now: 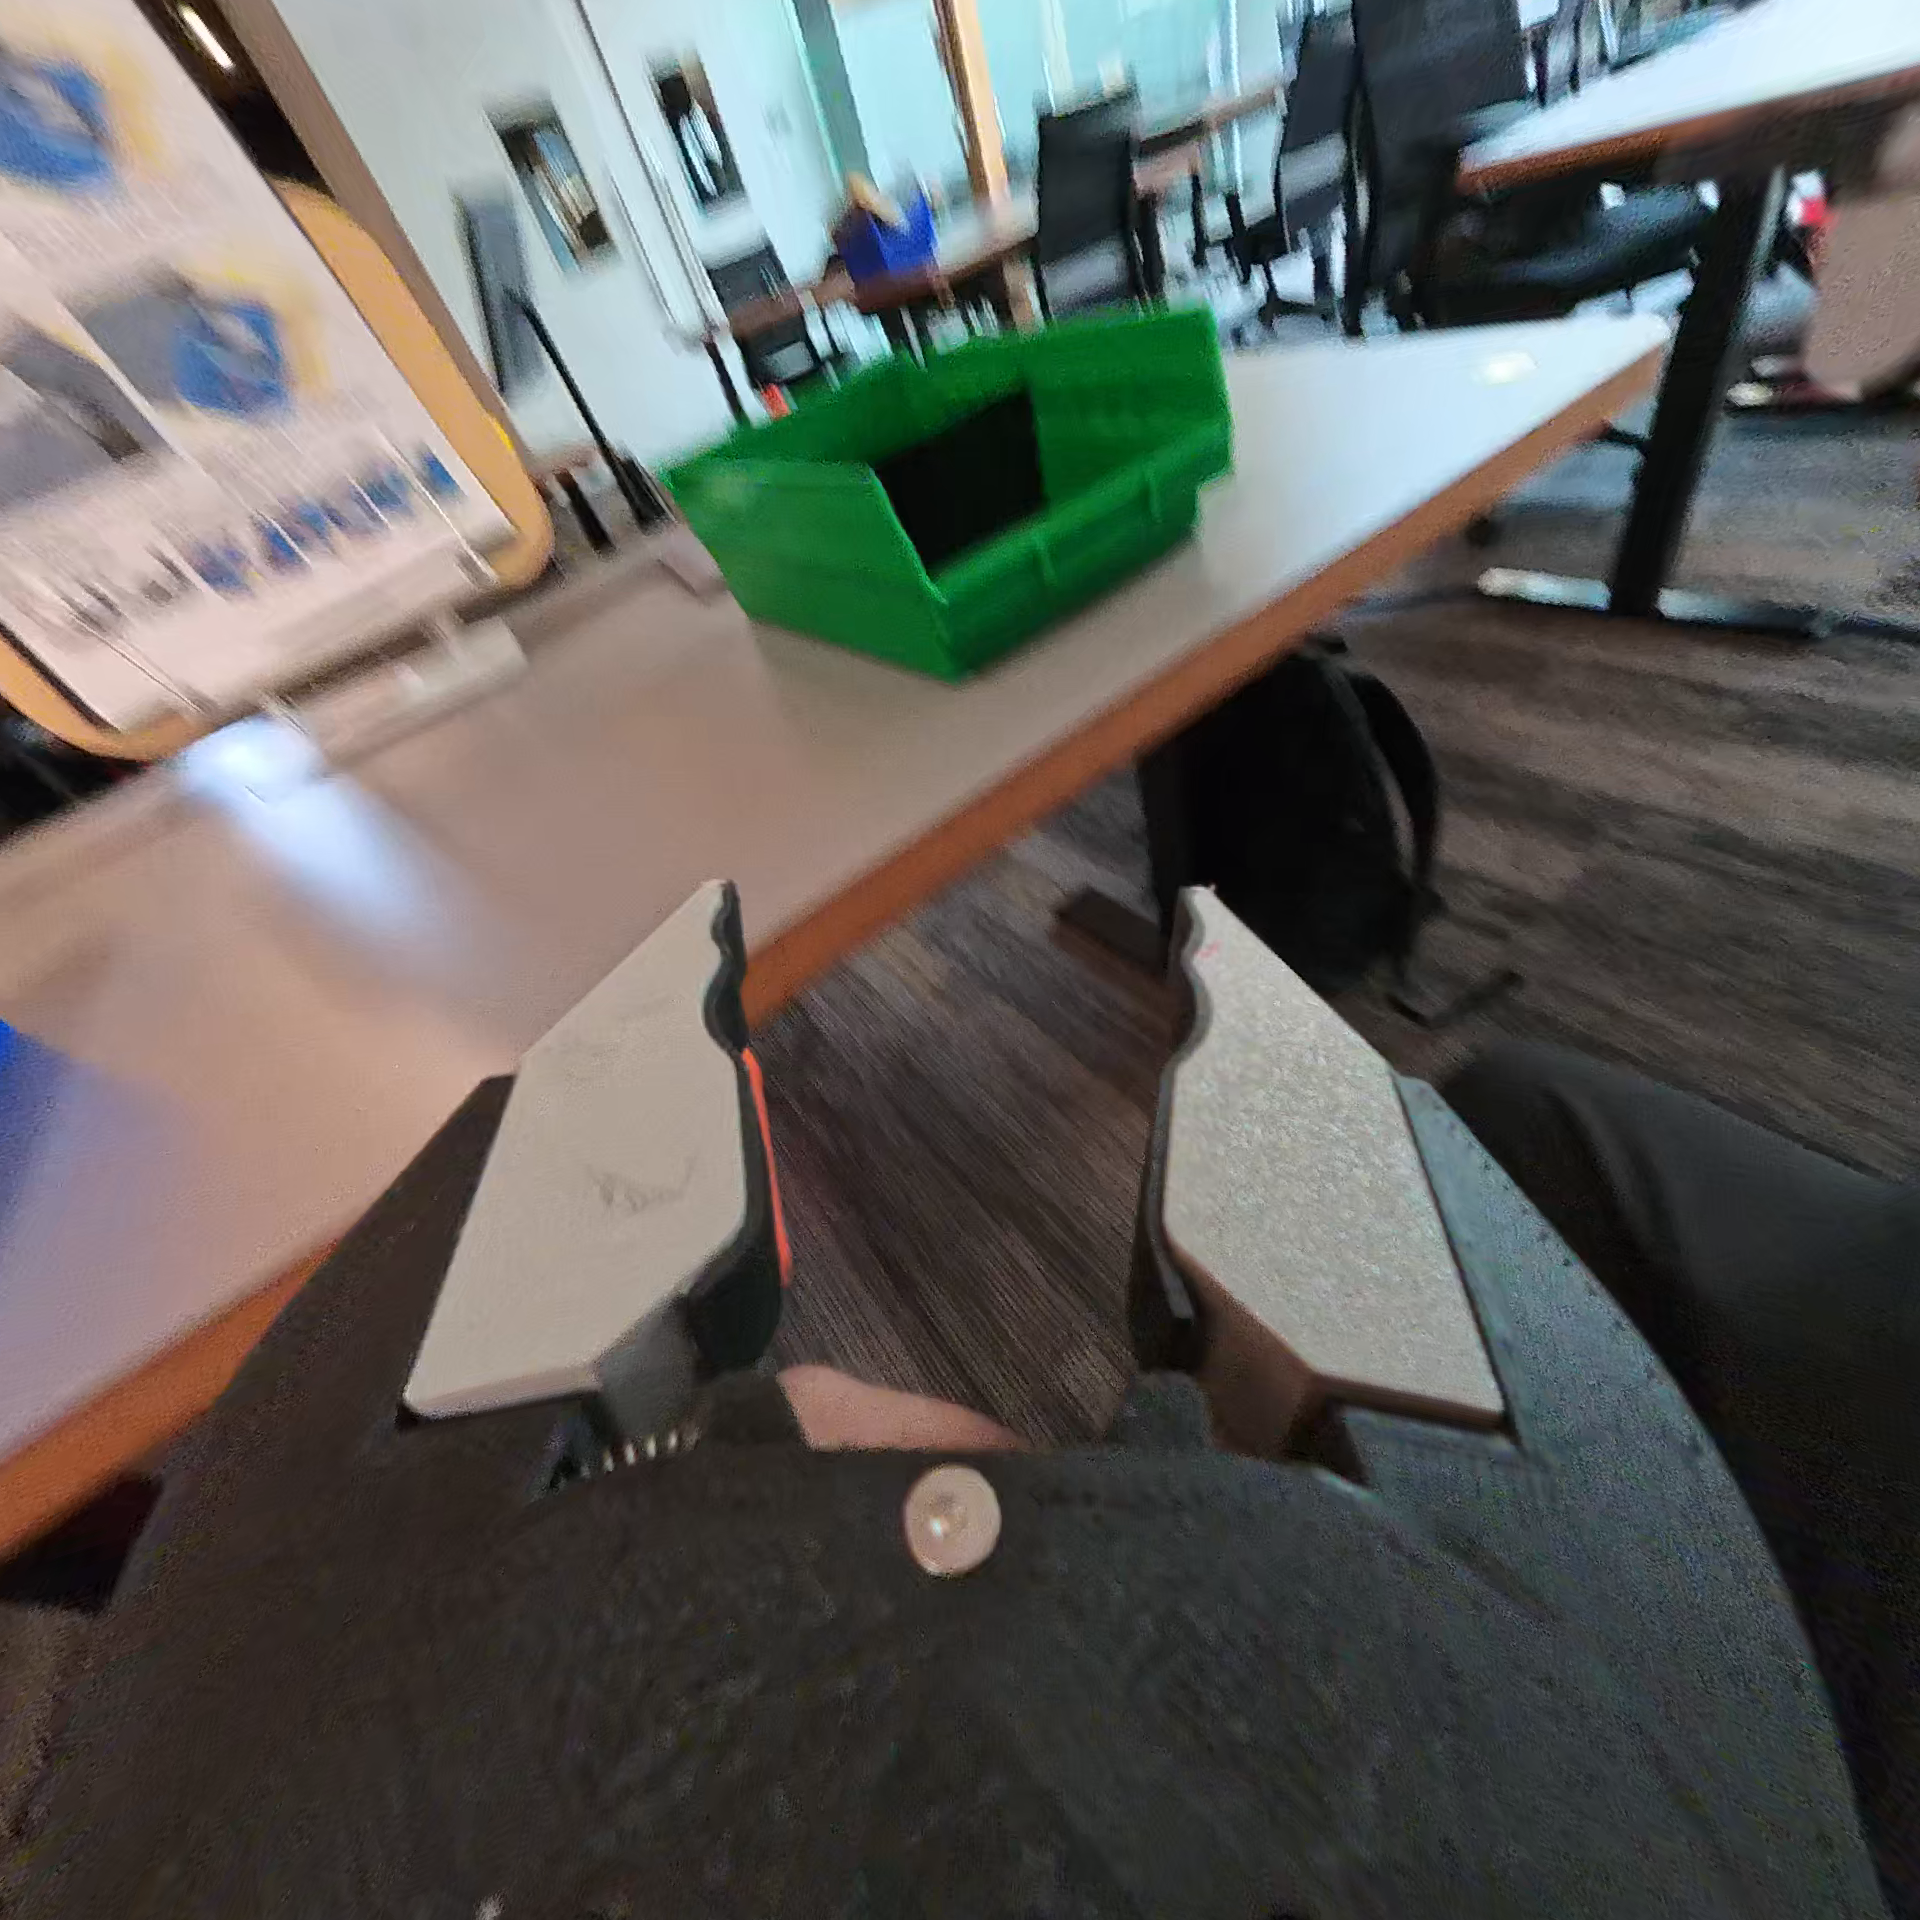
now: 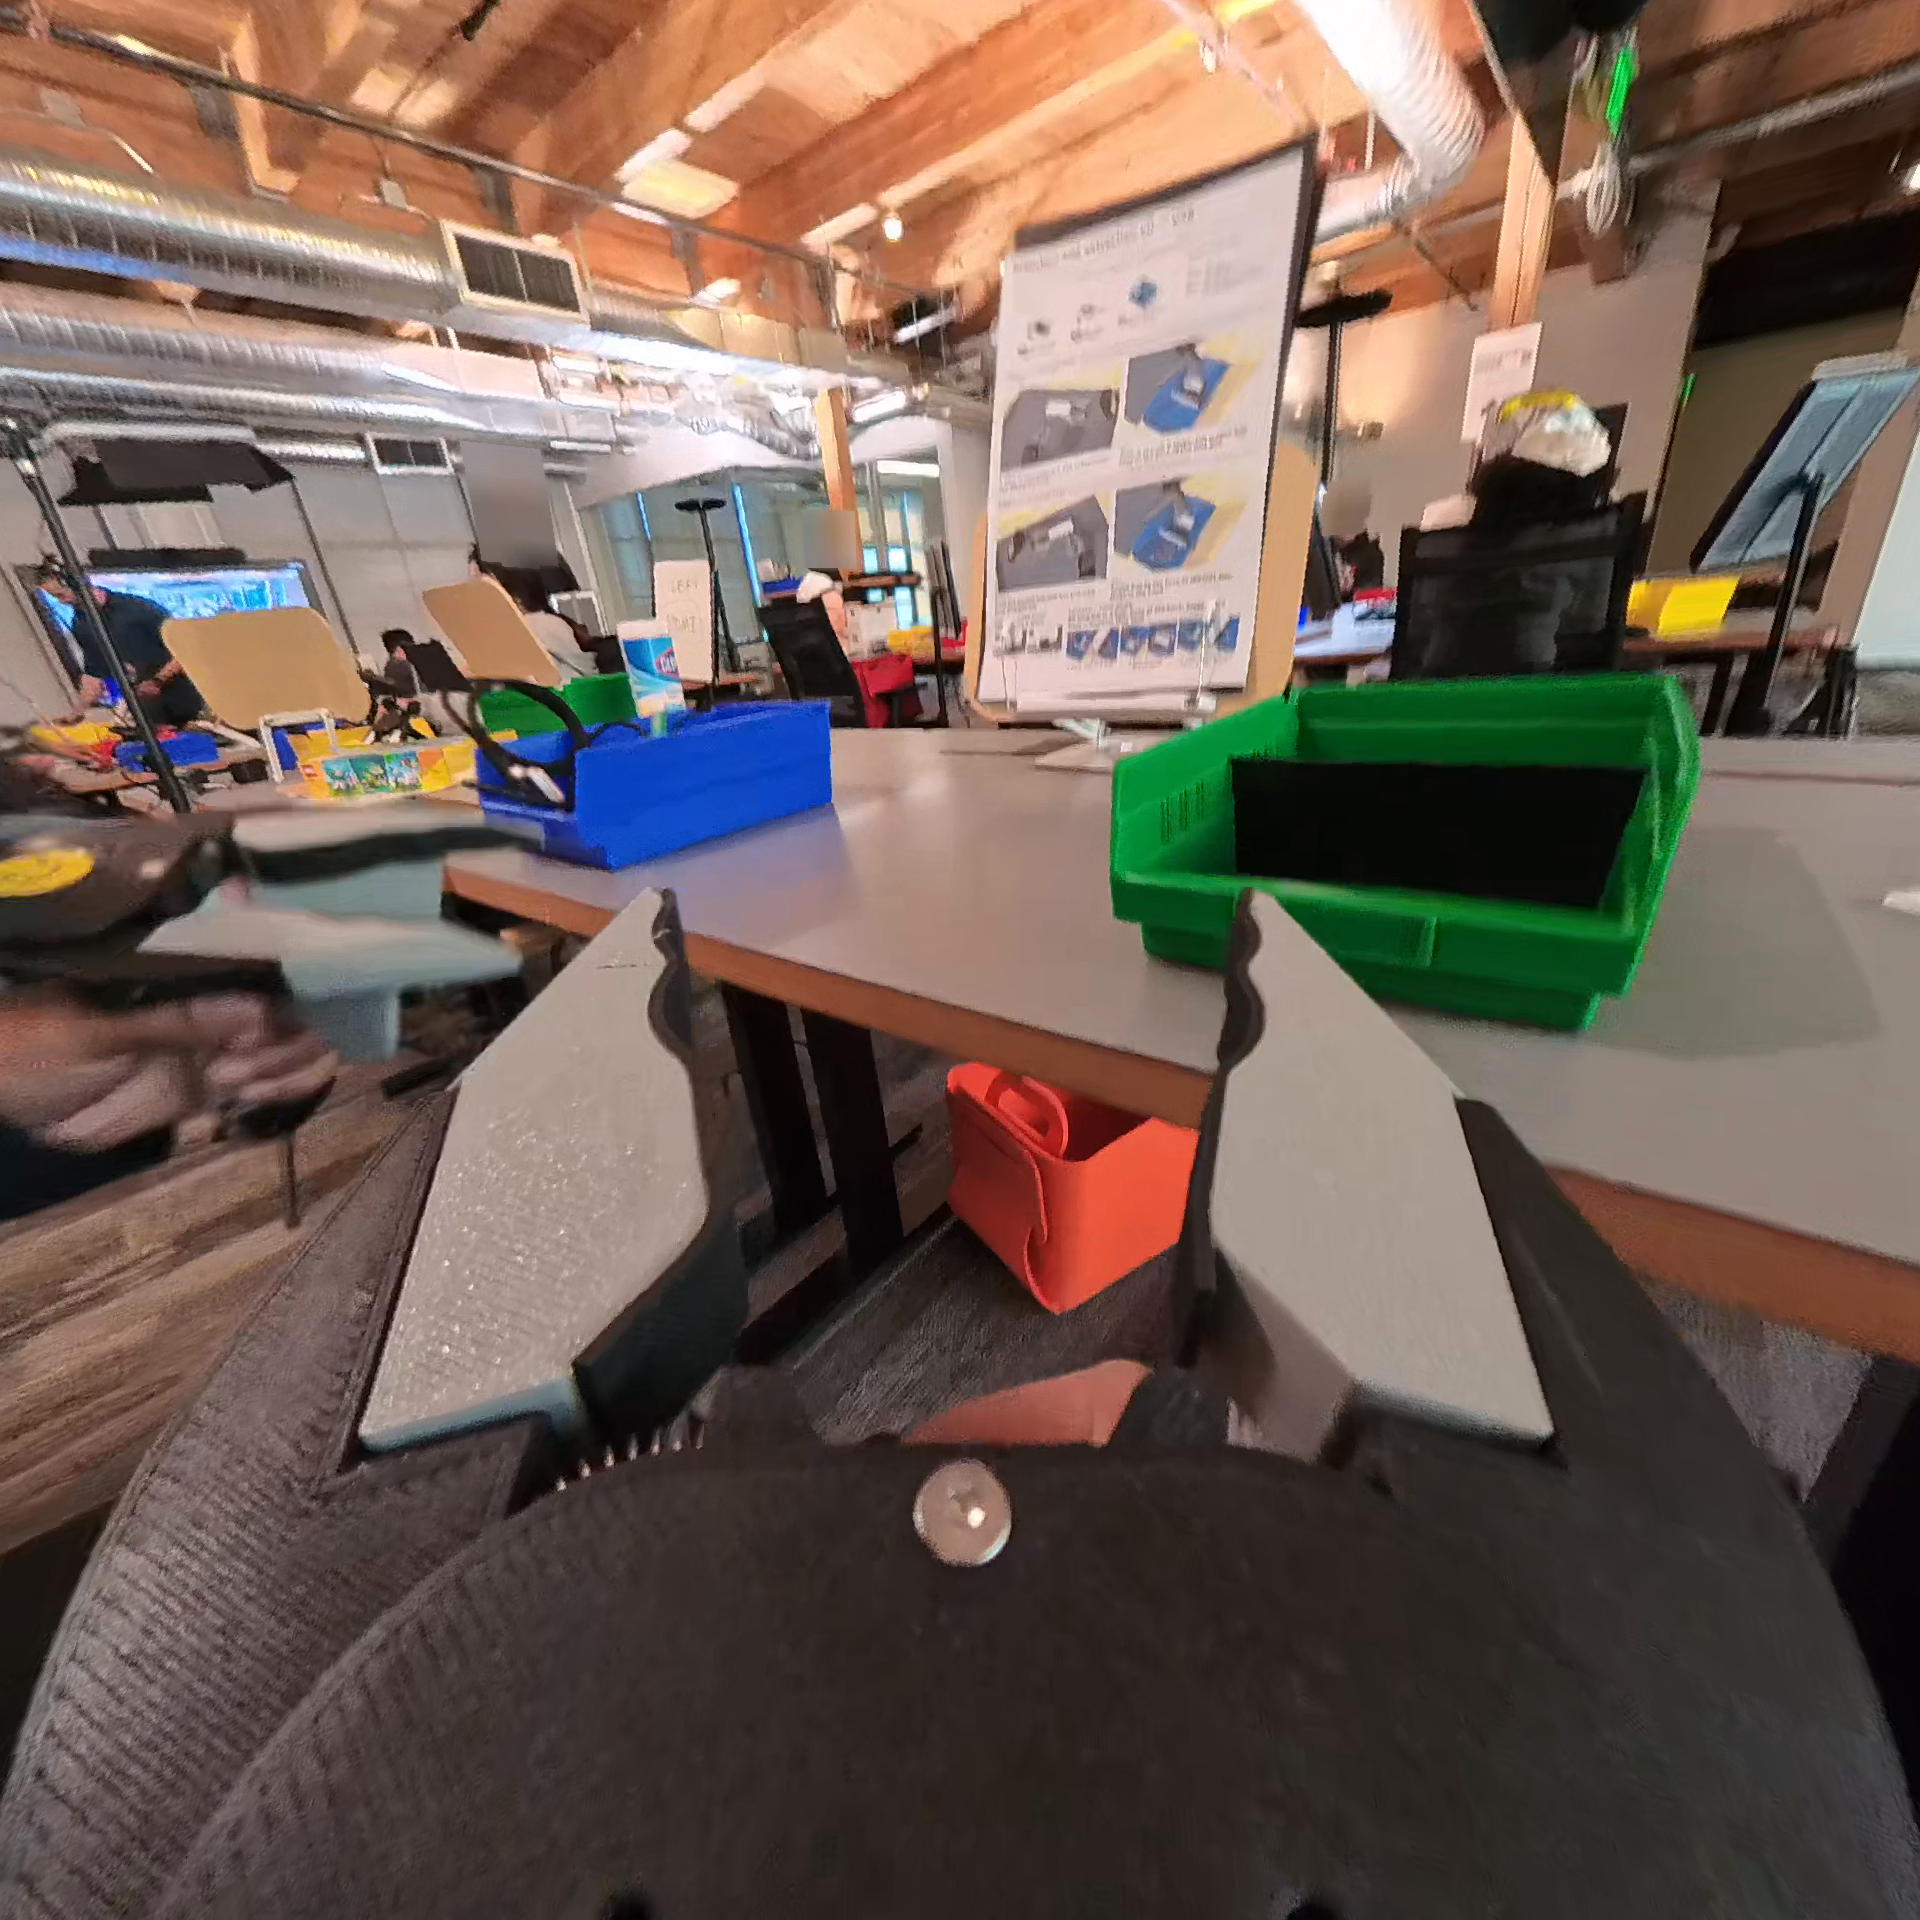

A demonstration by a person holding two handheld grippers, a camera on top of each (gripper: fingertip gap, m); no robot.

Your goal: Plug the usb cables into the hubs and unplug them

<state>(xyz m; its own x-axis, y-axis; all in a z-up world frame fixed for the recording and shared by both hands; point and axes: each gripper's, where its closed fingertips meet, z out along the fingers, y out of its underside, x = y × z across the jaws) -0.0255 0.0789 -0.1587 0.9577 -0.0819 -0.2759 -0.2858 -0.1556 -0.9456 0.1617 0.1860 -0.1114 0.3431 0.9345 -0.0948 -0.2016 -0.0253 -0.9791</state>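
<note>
Your left gripper [image 1: 961, 904] is spread wide and holds nothing, pointed past the edge of the grey table [image 1: 644, 727] toward the dark floor [image 1: 1662, 852]. Your right gripper [image 2: 951, 914] is likewise spread and empty, held level just short of the table edge. On the table stand a green bin [image 2: 1382, 935], nearest the right gripper, a blue bin [image 2: 707, 779] farther off, and an upright poster board [image 2: 1132, 436]. An orange bag [image 2: 1049, 1195] sits underneath the table.
</note>
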